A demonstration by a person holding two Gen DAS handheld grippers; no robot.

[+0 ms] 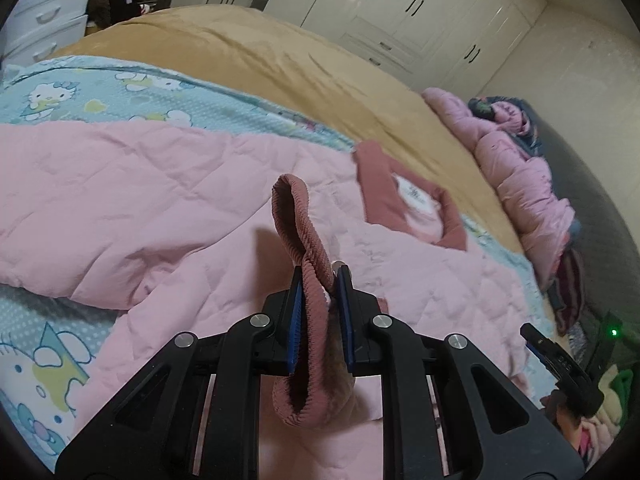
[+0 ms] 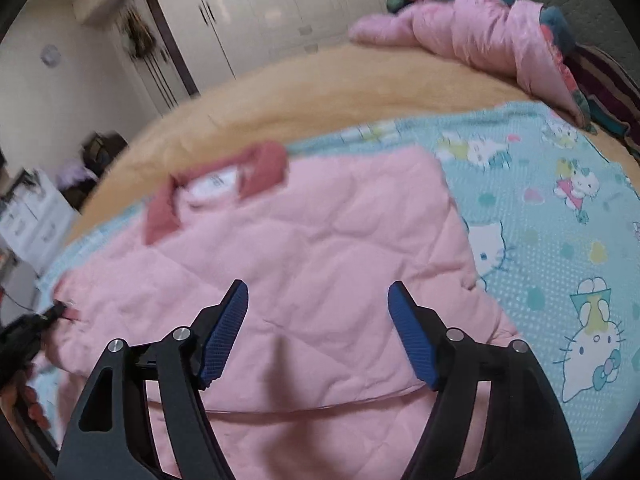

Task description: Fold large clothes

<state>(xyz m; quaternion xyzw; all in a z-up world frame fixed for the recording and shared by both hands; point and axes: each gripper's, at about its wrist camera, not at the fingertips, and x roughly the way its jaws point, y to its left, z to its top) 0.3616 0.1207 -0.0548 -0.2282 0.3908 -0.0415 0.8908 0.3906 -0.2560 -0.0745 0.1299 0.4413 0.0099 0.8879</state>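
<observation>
Pink quilted jacket: cuff clamped in left tool, seemingly lifted

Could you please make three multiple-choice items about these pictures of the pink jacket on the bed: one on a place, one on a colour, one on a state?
1. Where does the pink jacket lie?
A. On the cartoon-cat sheet
B. On the floor
C. Inside the wardrobe

2. What colour is the ribbed cuff in the left tongs?
A. Green
B. Dusty dark pink
C. White

3. How do the right tongs stand?
A. Shut on the collar
B. Shut on the sheet
C. Open, holding nothing

Answers: 1 A, the blue sheet shows around the jacket's edges. 2 B, it matches the collar. 3 C, the blue pads stand wide apart above the jacket.
</observation>
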